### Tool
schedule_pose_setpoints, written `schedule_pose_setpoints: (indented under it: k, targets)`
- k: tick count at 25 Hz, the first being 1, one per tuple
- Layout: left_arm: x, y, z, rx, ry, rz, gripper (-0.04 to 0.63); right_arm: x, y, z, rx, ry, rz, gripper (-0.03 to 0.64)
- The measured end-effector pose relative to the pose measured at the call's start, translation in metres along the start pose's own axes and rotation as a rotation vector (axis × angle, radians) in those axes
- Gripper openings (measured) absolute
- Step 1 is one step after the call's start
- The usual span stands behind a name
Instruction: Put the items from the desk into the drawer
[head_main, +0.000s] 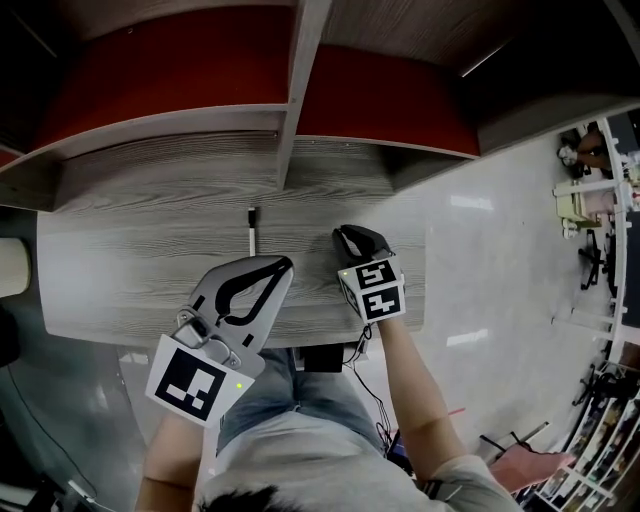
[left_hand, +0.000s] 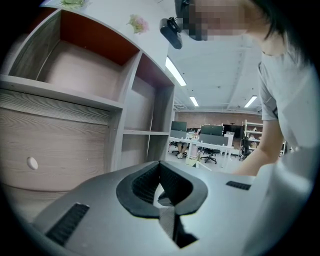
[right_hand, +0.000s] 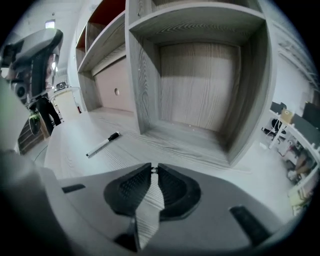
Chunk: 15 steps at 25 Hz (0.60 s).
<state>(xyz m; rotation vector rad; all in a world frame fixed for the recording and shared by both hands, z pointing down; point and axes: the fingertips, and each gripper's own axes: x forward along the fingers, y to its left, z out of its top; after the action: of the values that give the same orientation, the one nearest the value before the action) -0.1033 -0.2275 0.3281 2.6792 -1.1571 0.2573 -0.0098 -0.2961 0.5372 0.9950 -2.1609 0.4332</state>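
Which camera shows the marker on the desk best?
The right gripper view: the marker lies unobstructed, black cap and white barrel distinct. In the head view the marker is a thin sliver. The left gripper view misses it.

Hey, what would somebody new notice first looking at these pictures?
A lone white marker with a black cap lies on the grey wood-grain desk, in front of the shelf divider. The left tongs and right tongs are shut and empty over the desk's near side, and red-backed shelves rise behind.
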Motion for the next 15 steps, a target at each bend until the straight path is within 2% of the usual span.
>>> schedule_pose_setpoints:
  k: [6, 15]
  targets:
    - [0.005, -0.028, 0.008, 0.017, -0.022, -0.033, 0.009, -0.05, 0.012, 0.026, 0.022, -0.134, 0.043, 0.051]
    - [0.015, -0.089, 0.016, 0.041, -0.055, -0.102, 0.009, -0.169, 0.028, 0.05, 0.031, -0.366, 0.063, 0.051]
